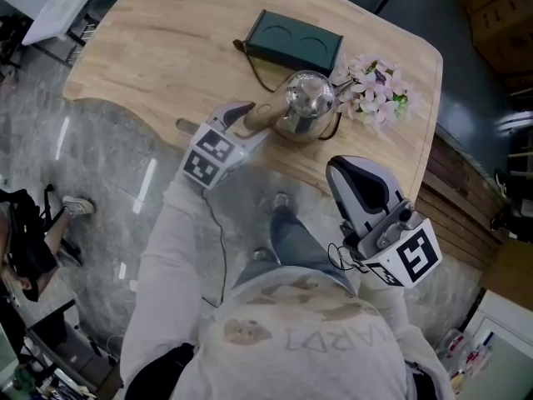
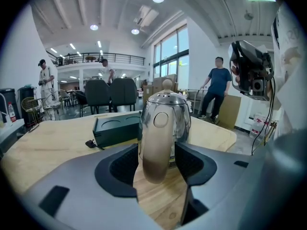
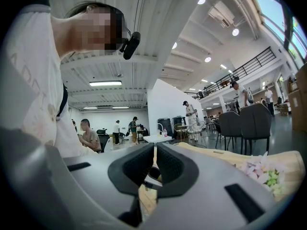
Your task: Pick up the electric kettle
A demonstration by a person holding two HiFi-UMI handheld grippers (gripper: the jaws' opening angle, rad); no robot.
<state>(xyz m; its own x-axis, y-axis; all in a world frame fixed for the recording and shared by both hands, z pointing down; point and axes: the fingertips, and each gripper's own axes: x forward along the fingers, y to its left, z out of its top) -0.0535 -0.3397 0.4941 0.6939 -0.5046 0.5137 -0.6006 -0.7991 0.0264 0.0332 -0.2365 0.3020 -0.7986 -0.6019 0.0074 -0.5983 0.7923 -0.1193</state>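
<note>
Electric kettle — rounded, mirror-bright steel with a smooth matte tan handle — stands on the pale wood-grain desk. My left claw pinches that handle between textured dark pads. By my judgement, only the lift remains. My right claw, almost closed, holds nothing.

Look: your electric kettle has a shiny, rounded steel body, a domed lid with a small knob, and a broad beige handle.
Pose: it stands upright on the pale wood surface, with the handle pointing to the lower left.
Place: upper middle of the head view, near the surface's front edge.
Grasp: the handle sits between your left gripper's fingers; contact is unclear.
</note>
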